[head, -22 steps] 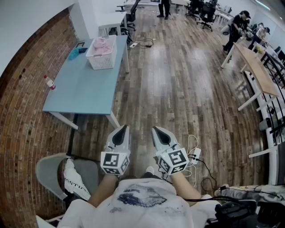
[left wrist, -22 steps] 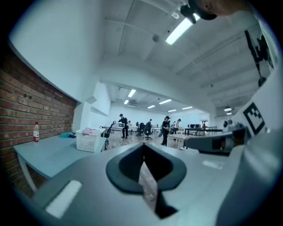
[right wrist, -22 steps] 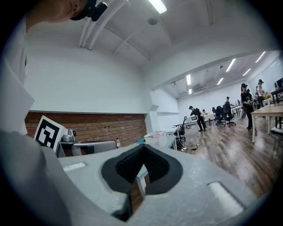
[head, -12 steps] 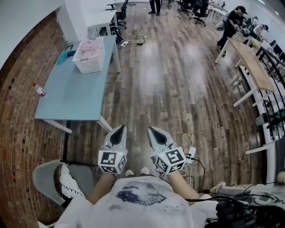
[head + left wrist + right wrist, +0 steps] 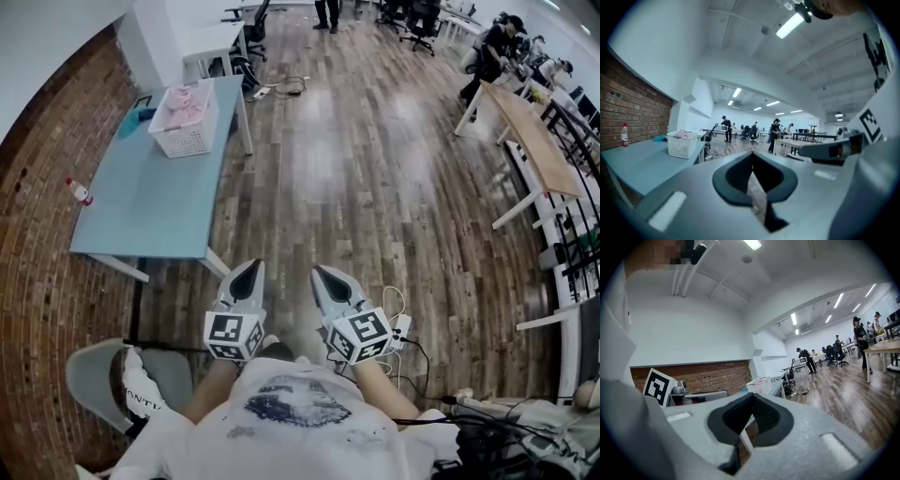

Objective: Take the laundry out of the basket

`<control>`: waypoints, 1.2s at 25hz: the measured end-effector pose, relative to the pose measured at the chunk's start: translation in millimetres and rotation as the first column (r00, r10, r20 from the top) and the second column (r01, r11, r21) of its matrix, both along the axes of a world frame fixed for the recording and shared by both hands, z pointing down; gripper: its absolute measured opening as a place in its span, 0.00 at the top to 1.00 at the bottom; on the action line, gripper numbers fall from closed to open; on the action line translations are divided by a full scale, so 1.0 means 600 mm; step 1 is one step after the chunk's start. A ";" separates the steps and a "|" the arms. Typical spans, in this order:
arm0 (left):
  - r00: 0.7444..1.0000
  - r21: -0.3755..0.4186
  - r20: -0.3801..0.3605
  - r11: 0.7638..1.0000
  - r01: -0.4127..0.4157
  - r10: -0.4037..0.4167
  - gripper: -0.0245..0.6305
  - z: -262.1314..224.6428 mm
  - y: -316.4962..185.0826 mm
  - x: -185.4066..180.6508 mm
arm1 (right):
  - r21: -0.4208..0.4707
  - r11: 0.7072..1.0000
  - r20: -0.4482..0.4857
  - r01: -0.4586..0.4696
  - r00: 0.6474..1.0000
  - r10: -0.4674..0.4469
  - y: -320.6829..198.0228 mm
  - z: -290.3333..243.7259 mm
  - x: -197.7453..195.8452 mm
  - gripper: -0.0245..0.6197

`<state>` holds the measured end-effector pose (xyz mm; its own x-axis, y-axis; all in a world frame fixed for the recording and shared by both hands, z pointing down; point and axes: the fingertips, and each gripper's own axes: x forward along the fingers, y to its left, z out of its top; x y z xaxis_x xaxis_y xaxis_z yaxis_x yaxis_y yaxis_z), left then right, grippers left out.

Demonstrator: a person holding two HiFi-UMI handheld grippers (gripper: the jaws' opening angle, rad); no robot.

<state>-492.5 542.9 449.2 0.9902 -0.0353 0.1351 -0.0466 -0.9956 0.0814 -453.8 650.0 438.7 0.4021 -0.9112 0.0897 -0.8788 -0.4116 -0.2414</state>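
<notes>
Head view: the person stands on a wooden floor point(image 5: 375, 187), holding both tools out in front at waist height, side by side and close together. The left tongs point(image 5: 246, 277) and the right tongs point(image 5: 330, 280) each taper to a closed point with nothing in them. Well ahead and to the left stands a light blue bench point(image 5: 155, 206) against a brick wall. A white basket point(image 5: 190, 131) sits at the bench's far end, with pink laundry point(image 5: 185, 97) piled in it. A small bottle point(image 5: 79, 191) stands near the wall edge of the bench, well apart from the basket. A grey chair point(image 5: 92, 375) is at the person's left, and a power strip point(image 5: 403, 328) lies on the floor just right of the right tongs.

Left gripper view: the left tongs point(image 5: 751, 160) are closed, jaws pressed together and empty. Far off to the left, the basket point(image 5: 683, 146) stands on the bench point(image 5: 642, 161), with the laundry point(image 5: 684, 134) showing above its rim and the bottle point(image 5: 624, 135) near the wall.

Right gripper view: the right tongs point(image 5: 752, 401) are likewise closed on nothing. The basket point(image 5: 760, 386) appears far ahead, just above the jaws.
</notes>
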 end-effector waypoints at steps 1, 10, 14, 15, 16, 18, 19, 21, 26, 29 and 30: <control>1.000 -0.005 0.002 1.000 0.004 -0.004 0.98 0.003 -0.005 0.003 | 0.002 1.000 -0.002 0.002 1.000 -0.002 -0.003 0.000 0.004 0.97; 1.000 -0.008 -0.011 1.000 0.012 -0.012 0.98 0.014 -0.094 0.095 | 0.012 1.000 0.009 0.026 1.000 -0.026 -0.090 0.021 0.097 0.97; 1.000 -0.021 -0.009 1.000 0.015 -0.016 0.98 0.027 -0.172 0.186 | -0.002 1.000 0.022 0.026 0.999 -0.026 -0.167 0.037 0.184 0.97; 1.000 -0.025 -0.006 1.000 0.015 -0.015 0.98 0.029 -0.194 0.210 | -0.006 1.000 0.030 0.026 0.999 -0.026 -0.190 0.040 0.208 0.97; 1.000 -0.028 -0.003 1.000 0.014 -0.014 0.98 0.030 -0.217 0.236 | -0.010 1.000 0.037 0.027 0.999 -0.027 -0.215 0.042 0.234 0.97; 1.000 -0.030 -0.004 0.999 0.014 -0.014 0.98 0.025 -0.271 0.291 | -0.019 0.999 0.046 0.037 0.998 -0.036 -0.274 0.041 0.287 0.97; 1.000 -0.031 -0.004 0.999 0.016 -0.017 0.98 0.021 -0.301 0.318 | -0.023 0.999 0.048 0.046 0.998 -0.045 -0.306 0.039 0.312 0.97; 1.000 -0.036 -0.004 0.999 0.025 -0.026 0.98 0.013 -0.360 0.369 | -0.032 0.997 0.047 0.067 0.997 -0.065 -0.369 0.031 0.358 0.97; 0.997 -0.028 -0.046 0.998 0.055 -0.057 0.98 -0.024 -0.493 0.467 | -0.048 0.994 0.013 0.102 0.995 -0.101 -0.505 -0.001 0.462 0.97; 0.995 -0.012 -0.061 0.997 0.077 -0.078 0.98 -0.032 -0.554 0.500 | -0.040 0.992 -0.016 0.116 0.993 -0.116 -0.567 -0.018 0.505 0.97; 0.994 -0.013 -0.060 0.996 0.089 -0.090 0.98 -0.032 -0.572 0.509 | -0.039 0.992 -0.018 0.124 0.992 -0.125 -0.585 -0.021 0.517 0.97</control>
<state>-187.1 199.6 430.2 0.9896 -0.1228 0.0754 -0.1299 -0.9868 0.0971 -143.6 299.3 426.4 0.2880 -0.9503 0.1184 -0.9282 -0.3074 -0.2095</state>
